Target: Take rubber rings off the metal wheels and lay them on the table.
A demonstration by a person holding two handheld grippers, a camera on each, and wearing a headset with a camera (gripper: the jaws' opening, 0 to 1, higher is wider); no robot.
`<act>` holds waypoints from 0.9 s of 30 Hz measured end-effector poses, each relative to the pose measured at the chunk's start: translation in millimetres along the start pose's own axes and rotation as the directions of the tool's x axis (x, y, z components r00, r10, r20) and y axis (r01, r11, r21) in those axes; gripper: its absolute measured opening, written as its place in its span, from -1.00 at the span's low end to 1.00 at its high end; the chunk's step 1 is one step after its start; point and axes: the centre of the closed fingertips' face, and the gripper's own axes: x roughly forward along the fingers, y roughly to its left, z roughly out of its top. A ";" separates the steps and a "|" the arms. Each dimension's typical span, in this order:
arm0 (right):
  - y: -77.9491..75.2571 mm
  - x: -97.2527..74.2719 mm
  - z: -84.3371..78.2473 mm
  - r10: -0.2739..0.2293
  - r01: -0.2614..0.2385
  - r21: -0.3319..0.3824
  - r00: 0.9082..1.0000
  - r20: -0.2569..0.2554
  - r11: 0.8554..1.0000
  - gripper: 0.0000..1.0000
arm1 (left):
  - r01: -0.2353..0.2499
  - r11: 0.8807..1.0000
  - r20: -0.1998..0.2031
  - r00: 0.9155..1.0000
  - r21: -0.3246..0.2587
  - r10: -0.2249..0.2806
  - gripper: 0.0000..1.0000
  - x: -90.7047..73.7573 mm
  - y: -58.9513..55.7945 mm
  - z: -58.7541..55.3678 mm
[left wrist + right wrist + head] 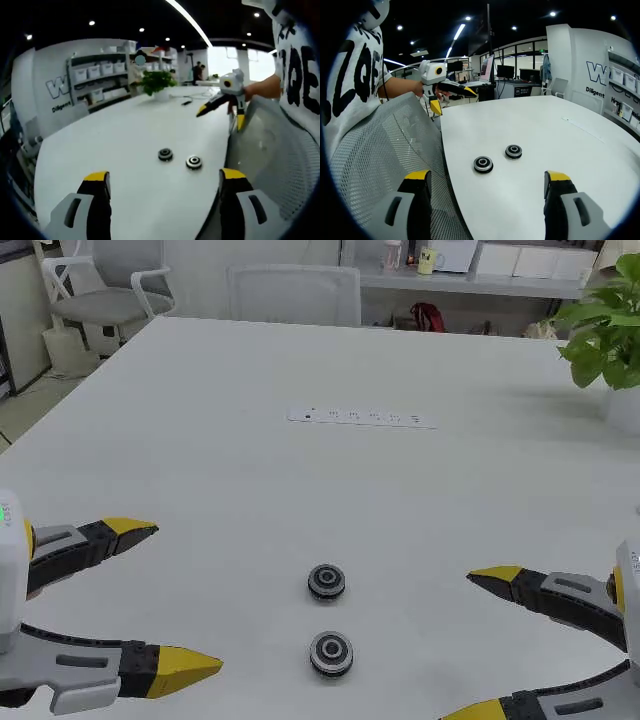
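Observation:
Two small metal wheels with black rubber rings lie flat on the white table, one [327, 581] a little farther from me than the other [331, 653]. In the left gripper view they are the farther wheel [165, 154] and the nearer wheel [194, 162]; in the right gripper view the farther wheel [513, 151] and the nearer wheel [483, 164]. My left gripper [185, 600] hovers open at the left, well apart from them. My right gripper [485, 640] hovers open at the right, also apart. Nothing sits between either pair of jaws.
A white power strip [360, 418] lies mid-table beyond the wheels. A potted plant [607, 335] stands at the far right edge. Chairs [295, 293] line the far side. A mesh chair back [385, 150] is close behind the near table edge.

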 end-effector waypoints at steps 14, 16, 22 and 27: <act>-1.8 0.0 6.3 -0.002 0.002 -0.001 1.000 0.015 1.000 0.78 | -0.015 1.000 0.011 1.000 0.006 0.015 0.81 -5.4 4.5 5.8; -2.4 0.6 7.8 -0.002 0.002 -0.003 1.000 0.021 1.000 0.77 | -0.013 1.000 0.011 1.000 0.009 0.013 0.81 -5.0 4.4 6.5; -1.0 1.0 8.2 0.001 -0.001 -0.005 1.000 0.020 1.000 0.77 | -0.010 1.000 0.009 1.000 0.014 0.010 0.81 -4.8 4.1 6.6; 1.2 2.0 6.9 0.007 -0.007 -0.005 1.000 0.013 1.000 0.77 | -0.006 1.000 0.002 1.000 0.018 0.006 0.81 -5.3 3.6 5.0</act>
